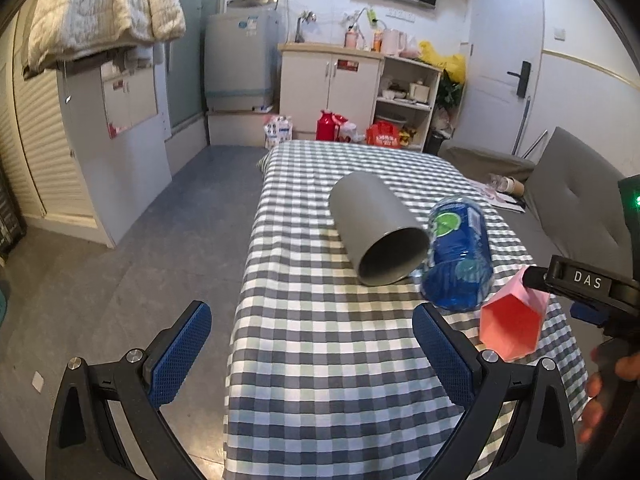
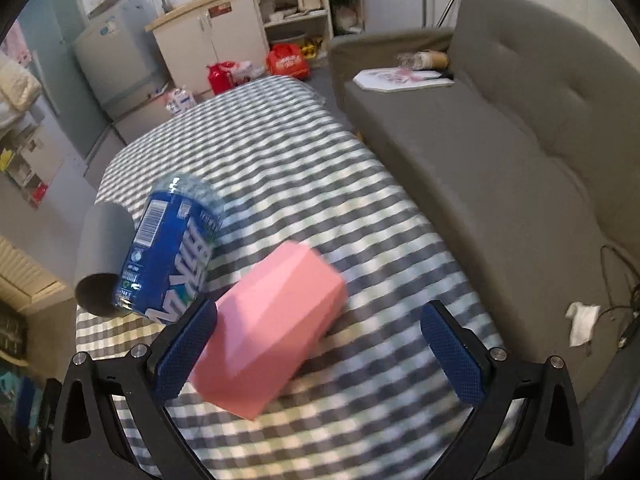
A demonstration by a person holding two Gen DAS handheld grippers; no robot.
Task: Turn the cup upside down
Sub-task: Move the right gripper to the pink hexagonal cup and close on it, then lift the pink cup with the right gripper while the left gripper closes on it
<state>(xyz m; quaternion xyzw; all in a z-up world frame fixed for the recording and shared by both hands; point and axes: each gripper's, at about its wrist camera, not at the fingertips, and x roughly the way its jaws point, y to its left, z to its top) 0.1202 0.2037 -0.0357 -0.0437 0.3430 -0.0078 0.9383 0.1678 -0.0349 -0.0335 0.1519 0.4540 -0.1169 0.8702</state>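
While the pink cup (image 2: pixel 268 332) lies on its side on the checked worktop (image 2: pixel 360 208), just beside the blue bottle (image 2: pixel 176 256), our right gripper (image 2: pixel 320 352) spreads wide around it, long axis pointing away; our left gripper (image 1: pixel 312 356), also spread, waits farther off.

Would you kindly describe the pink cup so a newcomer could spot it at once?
Start at the checked table beside the grey sofa. Three containers lie in a row near its front edge: a grey cup, a blue bottle, then the pink cup. It alone is pink with flat, faceted sides and a hexagonal mouth.
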